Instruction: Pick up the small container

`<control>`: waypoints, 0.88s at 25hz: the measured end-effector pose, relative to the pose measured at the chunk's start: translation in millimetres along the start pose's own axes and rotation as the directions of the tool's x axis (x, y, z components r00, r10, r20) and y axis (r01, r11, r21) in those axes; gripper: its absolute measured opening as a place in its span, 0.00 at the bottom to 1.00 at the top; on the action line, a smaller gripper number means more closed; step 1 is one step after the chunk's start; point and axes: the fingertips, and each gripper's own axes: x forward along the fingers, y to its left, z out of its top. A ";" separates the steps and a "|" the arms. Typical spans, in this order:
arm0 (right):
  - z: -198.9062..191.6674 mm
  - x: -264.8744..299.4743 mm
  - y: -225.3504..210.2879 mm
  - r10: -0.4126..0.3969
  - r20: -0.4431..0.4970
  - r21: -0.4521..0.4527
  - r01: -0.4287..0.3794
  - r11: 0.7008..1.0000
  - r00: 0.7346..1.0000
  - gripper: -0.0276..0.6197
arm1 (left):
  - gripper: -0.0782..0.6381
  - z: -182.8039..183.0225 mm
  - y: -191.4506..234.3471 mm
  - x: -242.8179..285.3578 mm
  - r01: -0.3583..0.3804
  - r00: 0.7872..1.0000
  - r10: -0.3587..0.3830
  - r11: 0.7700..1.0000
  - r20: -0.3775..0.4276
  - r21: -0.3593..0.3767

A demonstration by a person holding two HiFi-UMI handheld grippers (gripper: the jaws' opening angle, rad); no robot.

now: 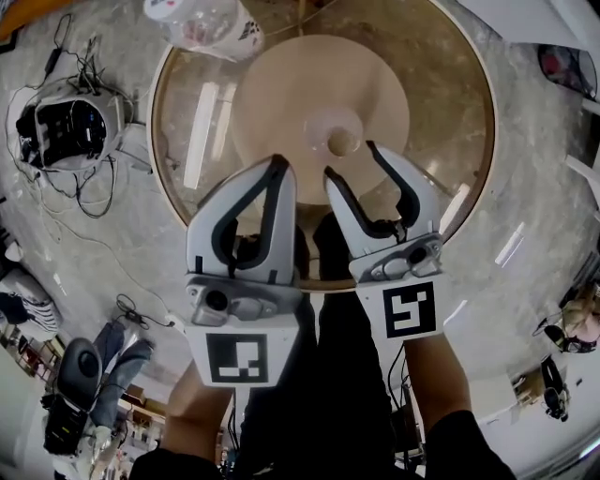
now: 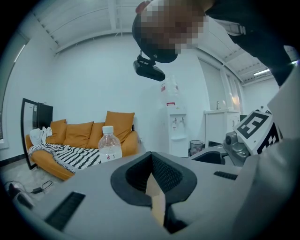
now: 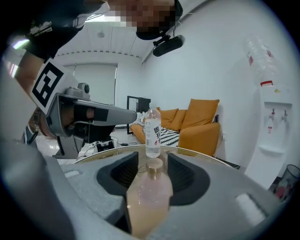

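Observation:
The small container (image 1: 340, 142) is a little pale pink bottle with a tan cap, standing on the round glass table (image 1: 169, 131). My right gripper (image 1: 349, 159) is open, and its two fingertips flank the container without pressing it. In the right gripper view the container (image 3: 151, 190) fills the gap between the dark pads (image 3: 123, 173), cap upward. My left gripper (image 1: 279, 167) hovers beside the right one over the table's near edge. It is shut and holds nothing, and the left gripper view shows only a thin slit between its pads (image 2: 164, 176).
A clear water bottle (image 1: 211, 23) stands at the table's far left, beyond the container (image 3: 152, 133). A black box with tangled cables (image 1: 66, 131) lies on the floor to the left. An orange sofa (image 2: 79, 133) and a water dispenser (image 2: 176, 129) stand by the wall.

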 end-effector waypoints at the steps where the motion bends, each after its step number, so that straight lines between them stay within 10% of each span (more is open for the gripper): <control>1: -5.0 2.8 0.0 0.000 -0.001 0.001 0.000 1.000 1.000 0.35 | 0.12 -4.7 -0.7 1.0 0.003 1.000 -0.003 1.000 -0.002 0.001; 22: -45.9 37.5 -3.8 -0.046 -0.038 0.036 0.047 0.998 0.998 0.25 | 0.12 -45.8 -2.8 18.0 0.035 0.998 -0.036 0.999 -0.052 -0.004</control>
